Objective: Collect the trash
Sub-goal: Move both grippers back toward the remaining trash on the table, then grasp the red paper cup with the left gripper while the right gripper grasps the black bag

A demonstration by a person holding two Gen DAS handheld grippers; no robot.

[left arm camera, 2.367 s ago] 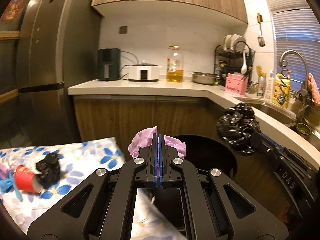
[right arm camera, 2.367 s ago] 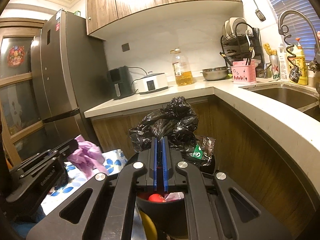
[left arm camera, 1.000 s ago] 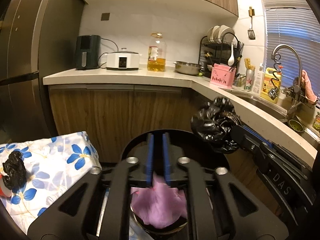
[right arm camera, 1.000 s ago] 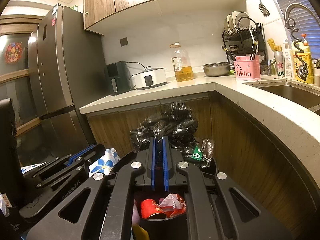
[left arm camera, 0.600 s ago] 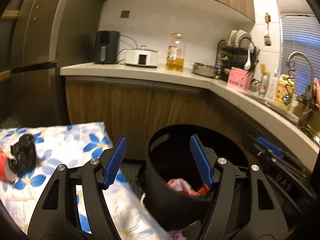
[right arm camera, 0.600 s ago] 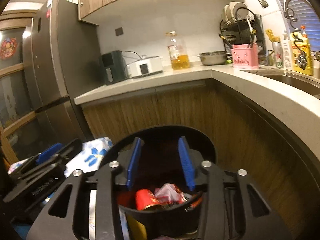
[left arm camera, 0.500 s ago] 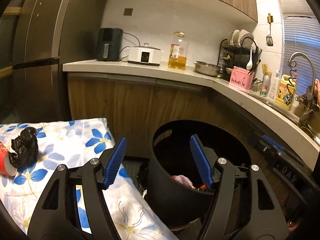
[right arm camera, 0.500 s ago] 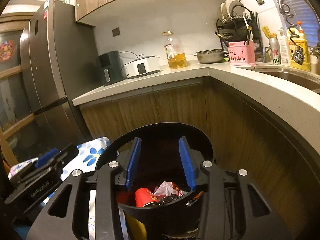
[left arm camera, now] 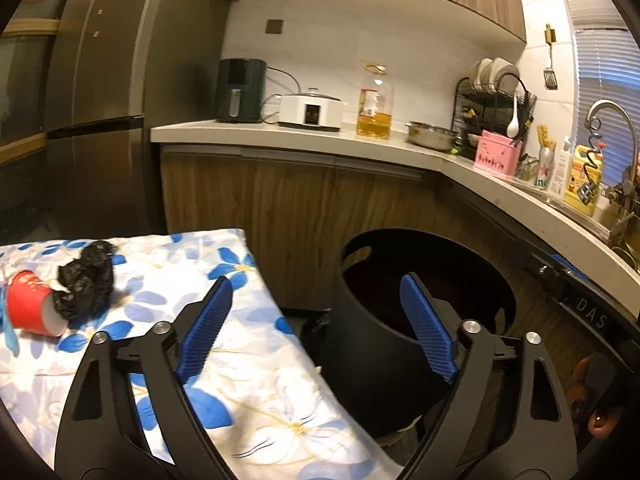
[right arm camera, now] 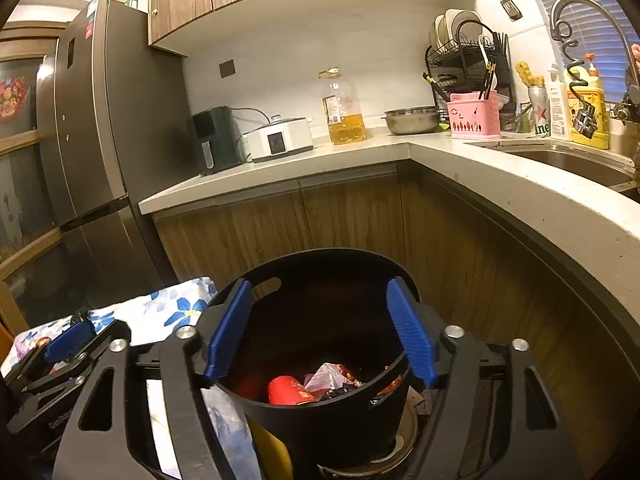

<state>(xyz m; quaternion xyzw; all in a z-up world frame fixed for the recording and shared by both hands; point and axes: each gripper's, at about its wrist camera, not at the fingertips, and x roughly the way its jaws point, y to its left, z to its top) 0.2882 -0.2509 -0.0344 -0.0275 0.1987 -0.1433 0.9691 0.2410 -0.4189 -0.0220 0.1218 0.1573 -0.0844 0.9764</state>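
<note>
At the far left of the left wrist view, a red paper cup is lying on its side on the desk covered with a white cloth printed with blue flowers, its open mouth touching a crumpled black plastic bag just beside it. Both pieces of trash are sitting well apart from the round black plastic trash bin, which is standing on the floor just past the cloth's right edge. The left tool is hovering with its blue-padded fingers spread wide and gripping nothing, one finger over the cloth and the other over the bin's near wall.

In the right wrist view the same black bin is filling the centre, with the floral cloth showing at its left. The right tool is hanging above the bin's mouth, its fingers also spread wide and empty. Inside the bin, a red cup, a crinkled wrapper and what is probably dark plastic film are lying together on the bottom. Behind, a pale stone kitchen worktop is curving toward the right edge.
</note>
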